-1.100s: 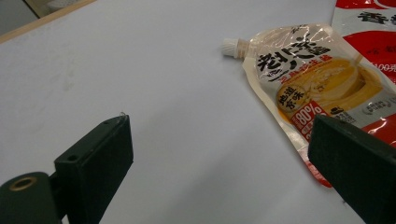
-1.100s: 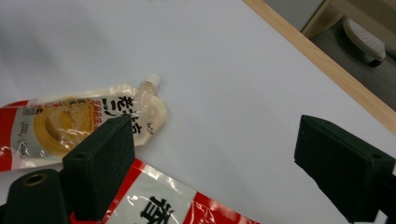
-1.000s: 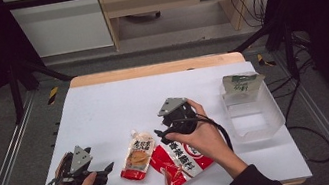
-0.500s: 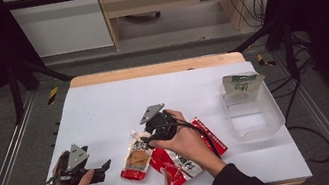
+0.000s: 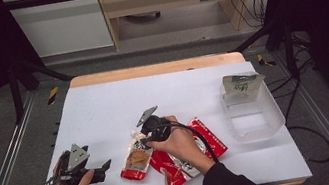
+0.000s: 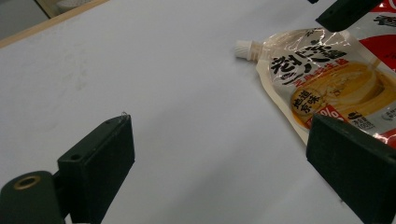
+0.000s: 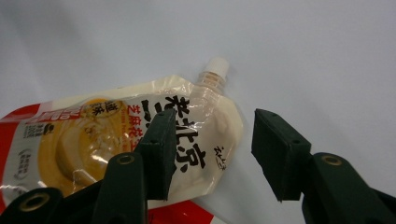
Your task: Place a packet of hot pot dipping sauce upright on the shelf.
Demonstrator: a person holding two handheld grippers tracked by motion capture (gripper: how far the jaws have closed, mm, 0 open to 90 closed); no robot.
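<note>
1. The table [image 5: 104, 107] has a white top; its far half and far left corner lie bare, giving wide room for moving there.
2. The things crowd the near half: a pouch [image 5: 136, 159] near the middle of the near edge and a red packet [image 5: 184, 162] just to its right, their edges touching or overlapping.
3. The pouch lies flat, its white cap [image 7: 215, 67] pointing to the far side, with bare top beyond the cap.
4. The right gripper [image 5: 148, 134] hangs over the pouch's cap end, tilted down. Its jaws have just been closing and stand half apart; in the right gripper view one jaw sits over the pouch's print and the other over bare top beside the pouch's edge. The pads do not press on it.
5. The left gripper [image 5: 101, 168] rests near the near left corner, just left of the pouch, jaws wide apart with nothing but bare top between them.
6. A clear bin [image 5: 252, 115] stands near the right edge, well apart from the pouch.
7. In the bin, a green-and-white carton [image 5: 241, 84] leans at the far wall; the rest of the bin's floor is bare.
</note>
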